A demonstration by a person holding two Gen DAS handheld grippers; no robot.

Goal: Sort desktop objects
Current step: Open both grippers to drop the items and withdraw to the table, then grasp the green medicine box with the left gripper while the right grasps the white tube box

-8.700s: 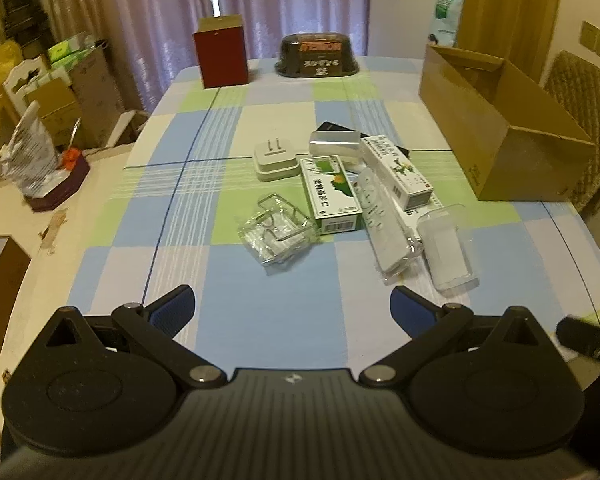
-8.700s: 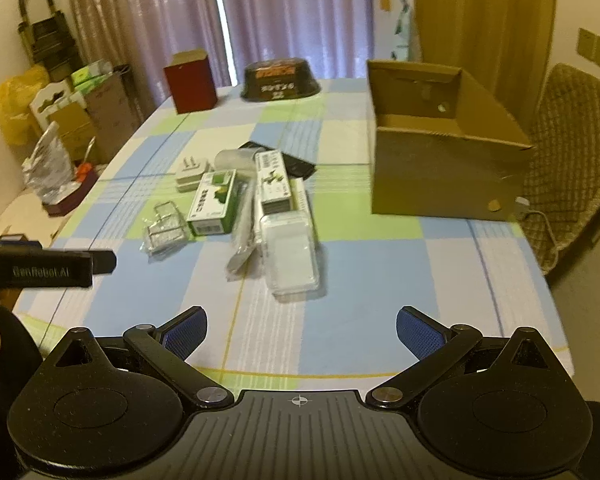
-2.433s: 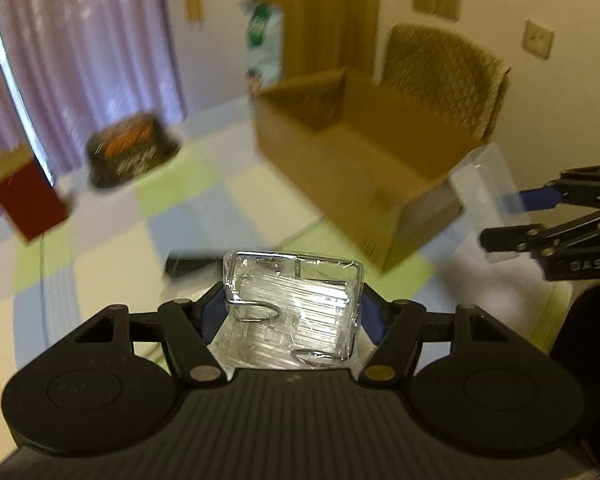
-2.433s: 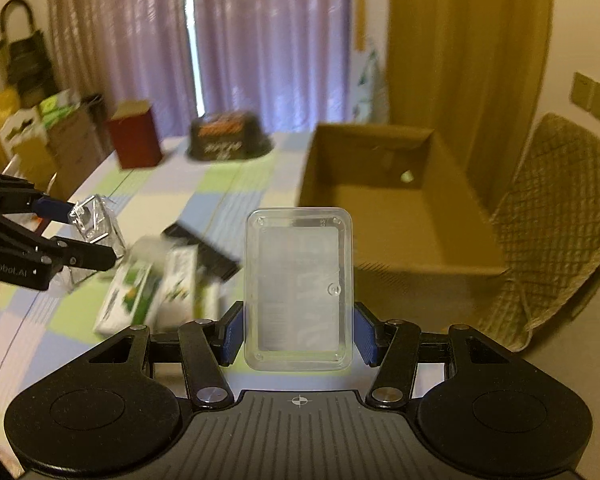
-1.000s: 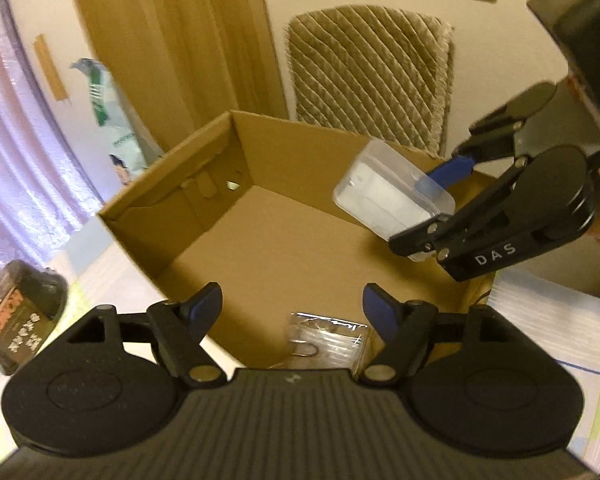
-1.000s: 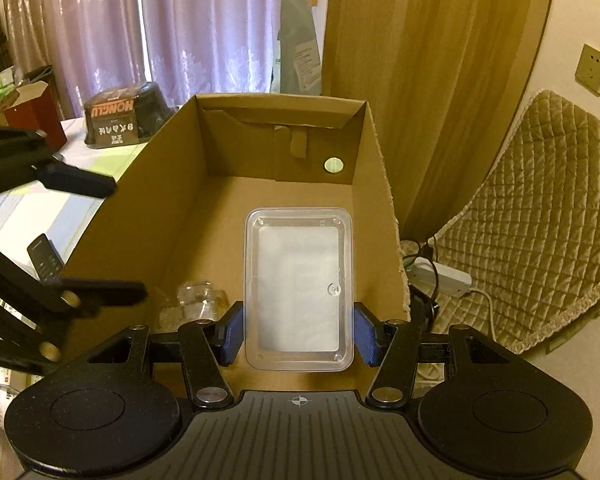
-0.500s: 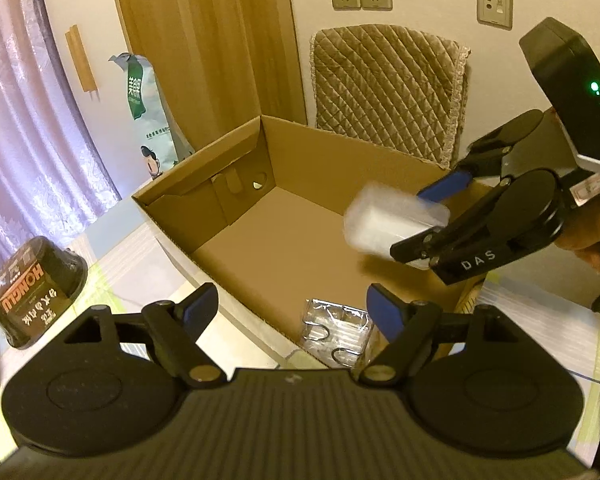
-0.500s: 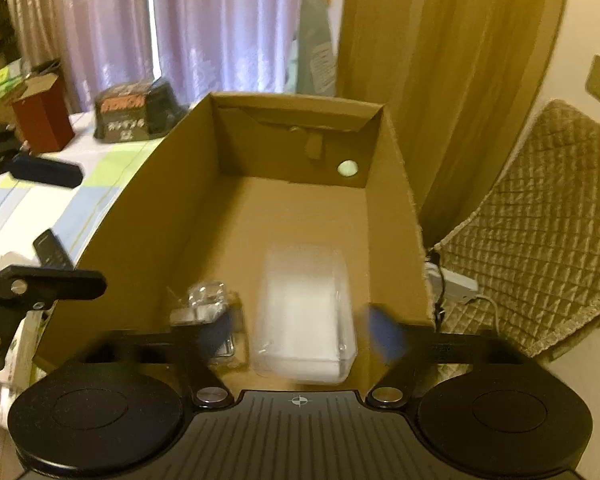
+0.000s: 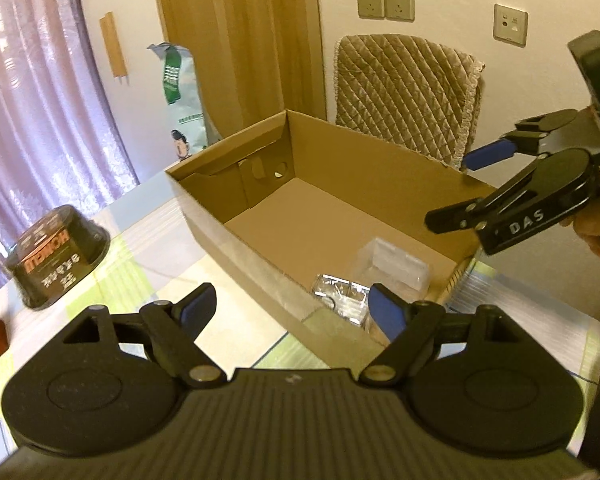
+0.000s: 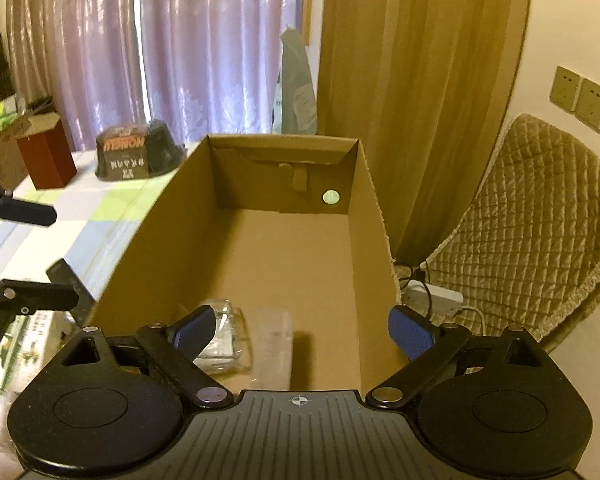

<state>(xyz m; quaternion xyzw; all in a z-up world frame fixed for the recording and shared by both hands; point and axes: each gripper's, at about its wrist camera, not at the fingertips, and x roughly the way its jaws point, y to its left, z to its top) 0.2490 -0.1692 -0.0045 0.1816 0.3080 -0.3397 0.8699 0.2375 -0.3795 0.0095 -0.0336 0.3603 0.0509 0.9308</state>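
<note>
An open cardboard box (image 9: 260,256) stands on the checked tablecloth. On its floor at the near end lie a clear plastic box of metal clips (image 9: 340,294) and a clear flat case (image 9: 396,266), side by side. My left gripper (image 9: 292,310) is open and empty, just outside the box's long wall. My right gripper (image 9: 460,186) hangs open over the box's near right corner. In the right wrist view the clip box (image 10: 224,336) and the flat case (image 10: 276,340) sit below my open right gripper (image 10: 300,334); the left gripper's fingers (image 10: 40,300) show at the left.
A black bowl (image 10: 136,156) and a red box (image 10: 46,156) stand at the table's far end. Green-and-white cartons (image 10: 24,344) and a black flat item (image 10: 70,280) lie left of the cardboard box. A quilted chair (image 10: 540,220) and a power strip (image 10: 432,296) are at the right.
My right gripper opened and the clear flat case dropped onto the box floor beside the clip box. Both grippers have drawn back and up from the box.
</note>
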